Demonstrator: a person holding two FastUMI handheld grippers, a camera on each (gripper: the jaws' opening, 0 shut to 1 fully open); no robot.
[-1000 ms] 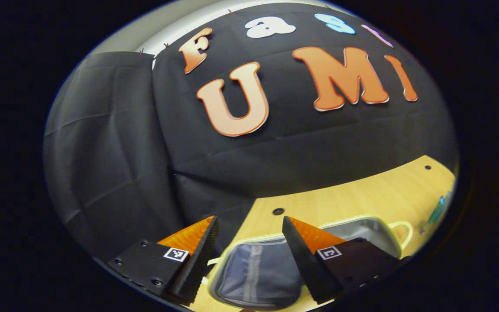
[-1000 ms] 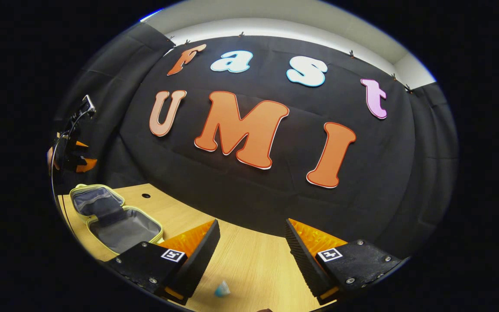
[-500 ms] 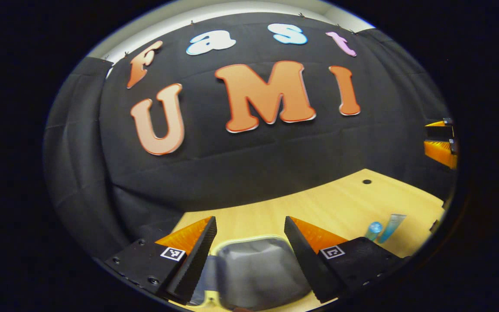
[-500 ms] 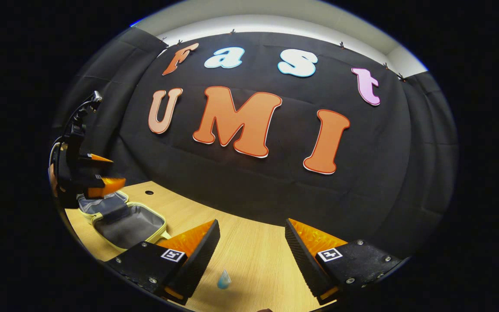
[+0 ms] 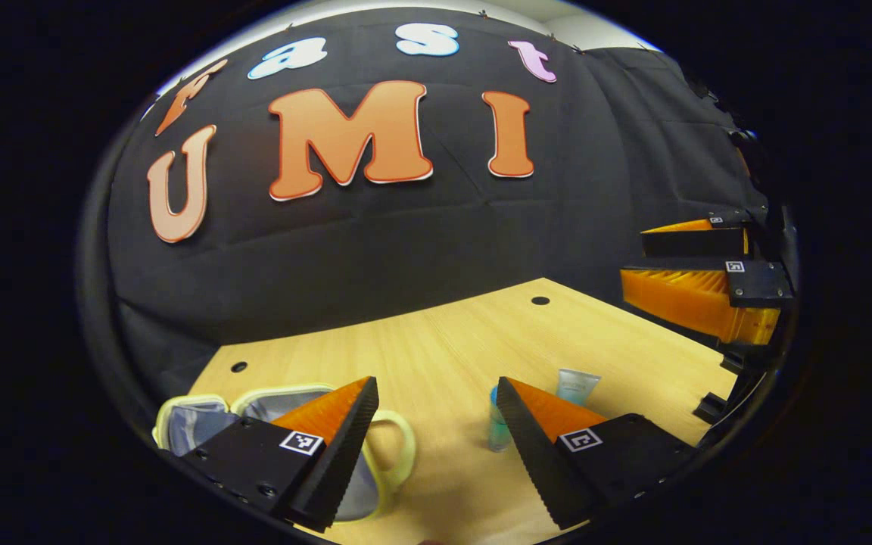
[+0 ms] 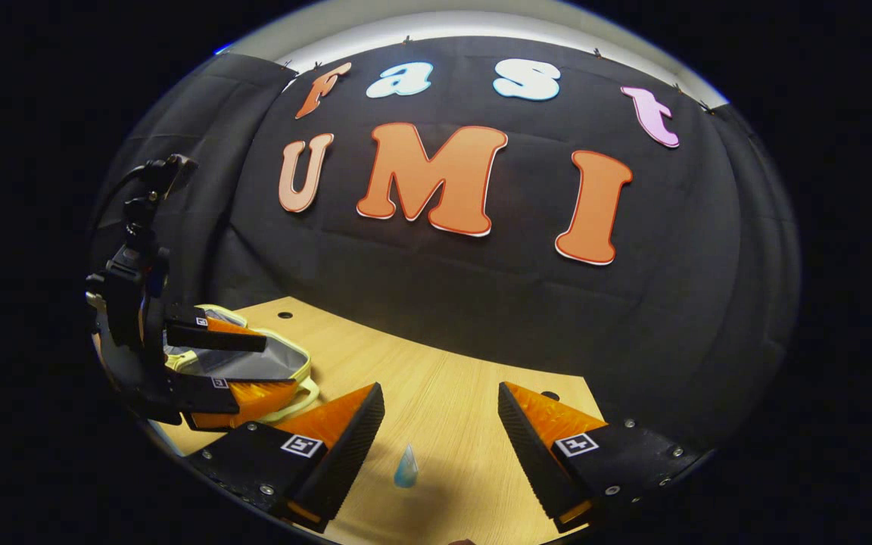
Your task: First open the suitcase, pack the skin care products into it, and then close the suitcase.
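Note:
The small suitcase (image 5: 186, 428) lies open on the wooden table (image 5: 443, 341), with a pale yellow rim, grey lining and a loop handle (image 5: 402, 446). My left gripper (image 5: 434, 393) is open and empty, just right of the suitcase. A blue skin care bottle (image 5: 496, 428) stands beside its right finger, and a clear tube (image 5: 578, 386) is a little farther off. My right gripper (image 5: 633, 256) hovers open at the right edge. In the right gripper view, my right gripper (image 6: 440, 397) is open above a blue tube (image 6: 406, 468). The left gripper (image 6: 281, 365) hangs in front of the suitcase (image 6: 301, 362).
Black cloth walls close off the back and sides of the table (image 6: 443, 378). Small round holes (image 5: 540, 300) mark the tabletop near the back edge. Bare wood lies between the suitcase and the tubes.
My left gripper has swung right, from over the suitcase towards the bottle and tube. The right gripper has barely shifted, and the blue tube now shows fuller between its fingers.

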